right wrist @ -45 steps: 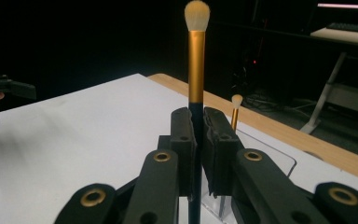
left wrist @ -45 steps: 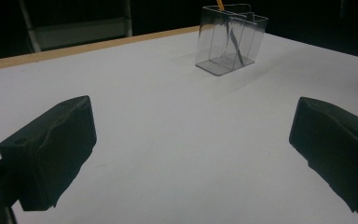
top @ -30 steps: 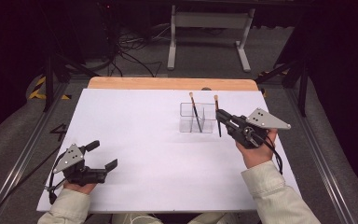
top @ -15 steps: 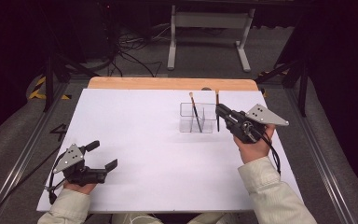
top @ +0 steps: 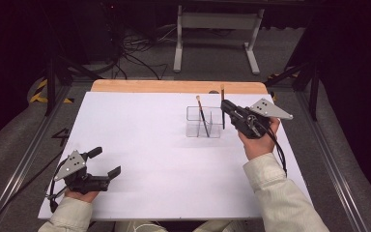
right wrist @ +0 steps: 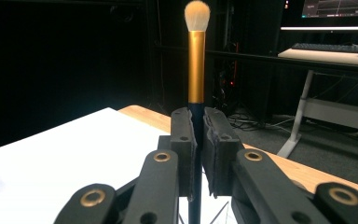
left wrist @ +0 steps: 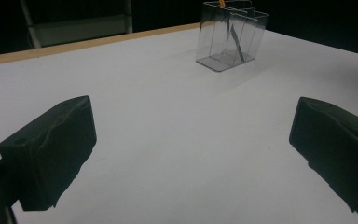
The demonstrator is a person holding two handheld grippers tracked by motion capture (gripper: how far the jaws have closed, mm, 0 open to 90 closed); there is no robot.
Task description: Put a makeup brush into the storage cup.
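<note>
Beside the clear holder (top: pixel 204 122), on its right as the high view shows it, we see the right gripper (top: pixel 224 107) clamped on a makeup brush (top: pixel 222 104). In the right gripper view the two black jaws press flat against the brush's dark handle from either side, with the gold ferrule and pale bristle tip (right wrist: pixel 196 13) standing straight up above them. From above, this brush stands upright just at the holder's right wall; we cannot tell whether its lower end is inside a compartment or just outside it. The person's right hand (top: pixel 257 143) wraps the gripper body, and a pale sleeve (top: pixel 280 191) runs back from it.

Inside the holder a second brush (top: pixel 202 116) leans, its light tip upward and its handle slanting down into a compartment. The left gripper view shows the holder (left wrist: pixel 230 35) from low on the table, with the dark handle visible through the clear walls.

Well apart from the holder, toward the near left corner of the white table (top: pixel 149 145), we see the left gripper (top: pixel 107 163) held low in the left hand (top: pixel 79 194). Its jaws stand wide apart with only bare tabletop between them, gripping nothing.
</note>
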